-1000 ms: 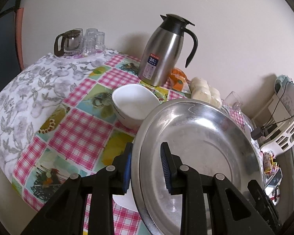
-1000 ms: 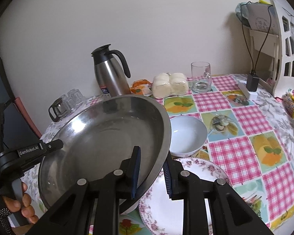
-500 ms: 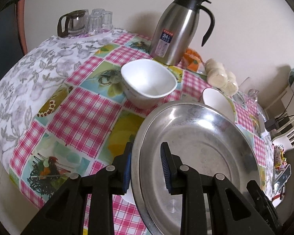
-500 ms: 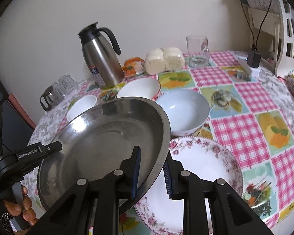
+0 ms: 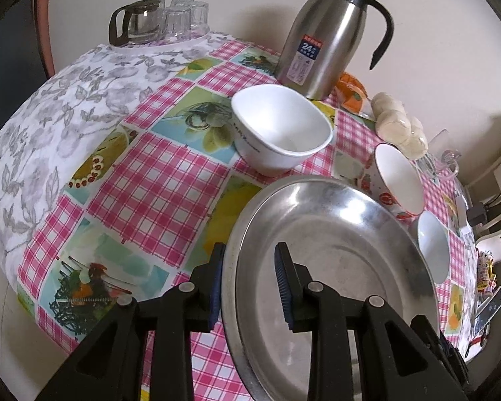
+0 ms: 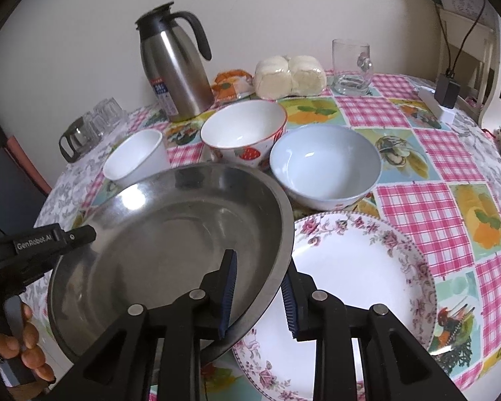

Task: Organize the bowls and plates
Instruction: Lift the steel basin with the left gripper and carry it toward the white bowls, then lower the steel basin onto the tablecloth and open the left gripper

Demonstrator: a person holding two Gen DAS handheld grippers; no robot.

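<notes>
Both grippers hold one large steel plate point(image 5: 334, 260) by opposite rims, above the table. My left gripper point(image 5: 248, 287) is shut on its left rim. My right gripper point(image 6: 259, 297) is shut on its right rim; the plate point(image 6: 170, 244) tilts toward the left there. Under its right edge lies a floral plate point(image 6: 360, 267). Beyond stand a white square bowl point(image 5: 280, 130) point(image 6: 135, 158), a strawberry bowl point(image 6: 243, 132) point(image 5: 399, 177) and a pale blue bowl point(image 6: 325, 163) point(image 5: 432, 245).
A steel thermos point(image 6: 175, 67) point(image 5: 330, 33) stands at the back by the wall, with wrapped buns point(image 6: 289, 75) and a glass mug point(image 6: 350, 67) to its right. A glass pot and tumblers point(image 5: 157, 21) sit at the far left corner. A white chair point(image 6: 497, 67) stands right.
Both grippers have carried the steel plate down toward the table. The bowls behind it have come into view above its rim.
</notes>
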